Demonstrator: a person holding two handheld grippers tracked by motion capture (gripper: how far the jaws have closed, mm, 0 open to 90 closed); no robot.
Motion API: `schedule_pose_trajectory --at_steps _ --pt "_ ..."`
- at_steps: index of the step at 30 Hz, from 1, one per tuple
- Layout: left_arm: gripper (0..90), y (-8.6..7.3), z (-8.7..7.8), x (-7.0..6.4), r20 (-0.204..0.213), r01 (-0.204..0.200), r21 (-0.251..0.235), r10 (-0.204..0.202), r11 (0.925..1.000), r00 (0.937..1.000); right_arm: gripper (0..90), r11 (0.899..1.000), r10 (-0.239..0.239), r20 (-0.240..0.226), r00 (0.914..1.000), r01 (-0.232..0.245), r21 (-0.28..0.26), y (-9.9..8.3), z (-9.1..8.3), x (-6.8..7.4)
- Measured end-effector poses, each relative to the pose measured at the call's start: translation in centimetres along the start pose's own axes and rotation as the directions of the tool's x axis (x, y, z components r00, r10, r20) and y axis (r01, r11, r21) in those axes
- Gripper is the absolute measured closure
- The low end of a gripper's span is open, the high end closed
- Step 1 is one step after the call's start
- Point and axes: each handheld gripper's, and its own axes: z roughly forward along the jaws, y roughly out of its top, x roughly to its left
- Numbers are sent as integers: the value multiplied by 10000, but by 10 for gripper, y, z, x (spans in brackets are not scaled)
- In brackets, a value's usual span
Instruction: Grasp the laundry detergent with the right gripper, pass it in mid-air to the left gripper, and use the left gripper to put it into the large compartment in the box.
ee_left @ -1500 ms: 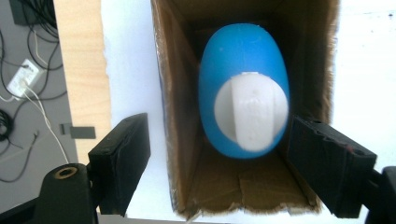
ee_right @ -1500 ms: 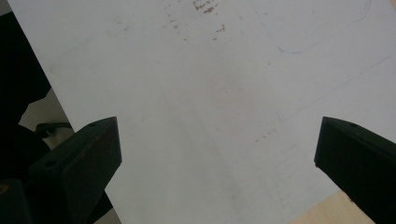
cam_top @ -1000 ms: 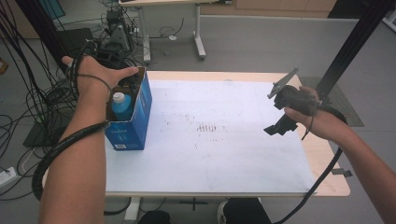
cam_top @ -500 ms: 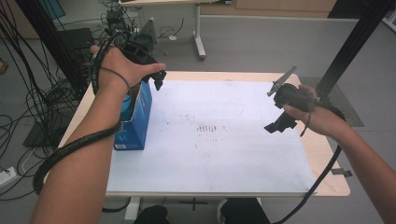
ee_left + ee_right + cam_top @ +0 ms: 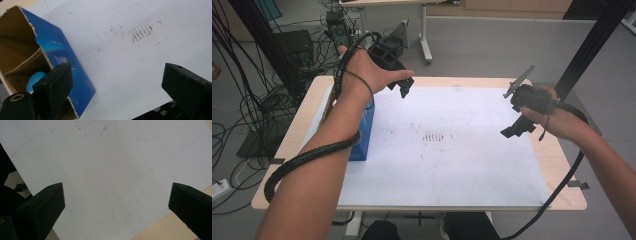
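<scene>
Both grippers' fingers released, left gripper (image 5: 404,86) above the torn blue box (image 5: 67,62) on stained white sheet (image 5: 447,150).

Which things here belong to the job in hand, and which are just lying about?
In the job:
blue box, top torn open
light blue item inside it
left gripper, open beside the box
right gripper, open

Lying about:
white stained sheet
cables on the floor

Soft, even overhead light, faint shadows, mild glare on the white sheet (image 5: 452,150), slight blur, near jaws out of focus
</scene>
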Motion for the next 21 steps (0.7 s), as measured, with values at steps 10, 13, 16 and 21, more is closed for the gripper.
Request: schedule_pose_trajectory --at_steps 10,13,16,21 --pt "105 2 5 -7 200 -163 15 163 9999 9997 4 9998 -32 23 10000 32 204 0 0 -4" --pt "105 3 4 -8 197 -216 22 215 9998 9996 4 9998 -41 7 10000 41 217 1 1 -4" --pt "105 3 5 -9 213 -143 -71 144 9999 9997 4 9998 -47 12 10000 47 201 2 0 -4" --pt "108 3 6 -8 177 -225 74 224 9997 9996 4 9998 -17 38 10000 16 203 0 -1 -5"
